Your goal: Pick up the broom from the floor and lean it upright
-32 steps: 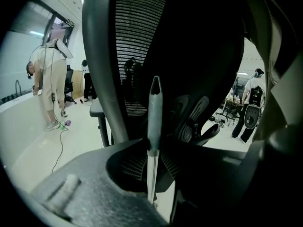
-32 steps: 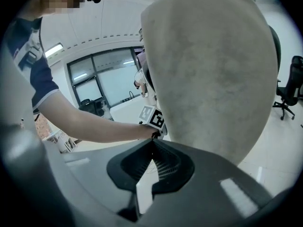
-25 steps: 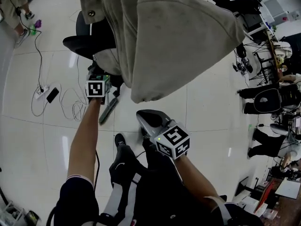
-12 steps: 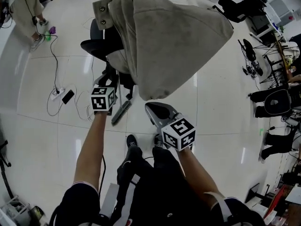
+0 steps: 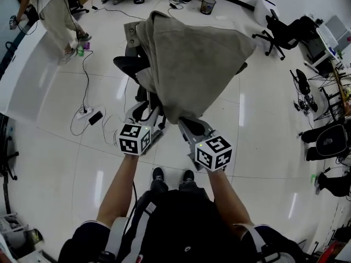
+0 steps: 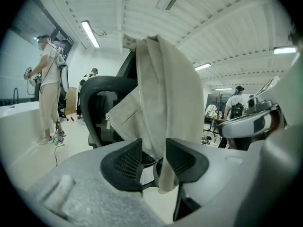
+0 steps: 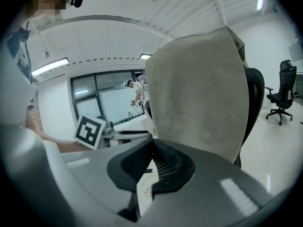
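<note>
Landmark is the chair (image 5: 127, 66) with a beige jacket (image 5: 192, 64) draped over its back. Left gripper (image 6: 153, 145) faces the chair's seat side. Its jaws are apart, just been opening, nothing clamped. Only the jacket hem hangs beyond the gap. Right gripper (image 7: 152, 148) is at the chair's jacket-covered back, jaw tips together, empty. Broom (image 5: 156, 136): brush end is on the floor at the chair's foot, between the grippers. Handle runs up under the jacket, mostly hidden. Neither gripper touches it.

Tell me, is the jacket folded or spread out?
Spread out: the beige jacket drapes wide over the back of the office chair.
</note>
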The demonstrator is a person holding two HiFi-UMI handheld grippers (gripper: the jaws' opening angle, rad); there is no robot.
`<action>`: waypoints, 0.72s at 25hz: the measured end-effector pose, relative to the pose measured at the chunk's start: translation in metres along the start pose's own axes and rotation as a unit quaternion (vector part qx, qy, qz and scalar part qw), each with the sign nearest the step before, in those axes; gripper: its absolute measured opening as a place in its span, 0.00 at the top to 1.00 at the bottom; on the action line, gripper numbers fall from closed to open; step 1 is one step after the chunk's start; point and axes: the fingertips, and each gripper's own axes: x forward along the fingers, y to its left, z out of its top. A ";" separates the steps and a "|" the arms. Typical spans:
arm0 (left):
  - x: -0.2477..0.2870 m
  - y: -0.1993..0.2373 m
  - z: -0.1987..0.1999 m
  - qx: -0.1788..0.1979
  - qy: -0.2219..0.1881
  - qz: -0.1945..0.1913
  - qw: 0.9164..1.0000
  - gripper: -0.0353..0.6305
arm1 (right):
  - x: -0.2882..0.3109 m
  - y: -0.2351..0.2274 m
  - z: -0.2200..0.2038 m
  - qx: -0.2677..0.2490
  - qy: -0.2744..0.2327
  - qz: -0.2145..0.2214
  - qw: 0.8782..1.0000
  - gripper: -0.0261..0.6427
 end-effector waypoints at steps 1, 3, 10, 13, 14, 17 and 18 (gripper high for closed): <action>-0.004 -0.010 0.007 0.001 -0.006 -0.006 1.000 0.71 | -0.002 -0.001 0.005 -0.002 -0.005 0.003 1.000 0.96; -0.013 -0.028 0.019 -0.002 -0.017 -0.017 1.000 0.71 | -0.005 -0.002 0.014 -0.007 -0.014 0.009 1.000 0.96; -0.036 -0.065 0.057 0.005 -0.054 -0.037 0.998 0.88 | -0.014 -0.003 0.048 -0.031 -0.049 0.025 0.998 0.96; -0.040 -0.078 0.077 0.009 -0.073 -0.053 0.996 0.95 | -0.019 -0.006 0.061 -0.041 -0.066 0.024 0.997 0.96; -0.041 -0.083 0.083 0.009 -0.078 -0.059 0.995 0.95 | -0.020 -0.007 0.066 -0.046 -0.073 0.021 0.996 0.96; -0.043 -0.097 0.093 0.011 -0.085 -0.074 0.994 0.95 | -0.027 -0.011 0.078 -0.059 -0.091 0.009 0.994 0.96; -0.042 -0.101 0.094 0.012 -0.083 -0.078 0.993 0.95 | -0.029 -0.011 0.082 -0.061 -0.095 0.008 0.994 0.96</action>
